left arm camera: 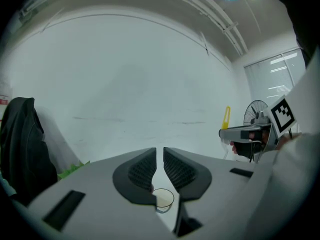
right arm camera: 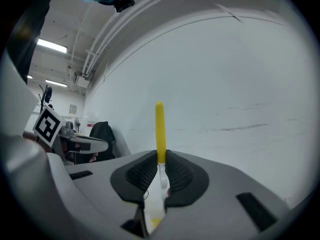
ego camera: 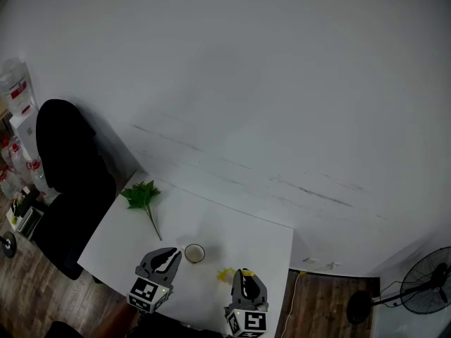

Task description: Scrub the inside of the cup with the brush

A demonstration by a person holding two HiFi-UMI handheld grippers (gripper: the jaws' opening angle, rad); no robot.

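A small clear cup stands upright on the white table near its front edge. My left gripper hovers just left of the cup. In the left gripper view its jaws stand a narrow slit apart with nothing between them, and the cup shows small below them. My right gripper is shut on the brush. The brush's yellow handle sticks out past the pads and its white neck sits between them. The brush shows yellow to the left of that gripper.
A green leafy sprig lies on the table's far left part. A black chair with a dark jacket stands left of the table. A floor fan is at the right. A white wall rises behind the table.
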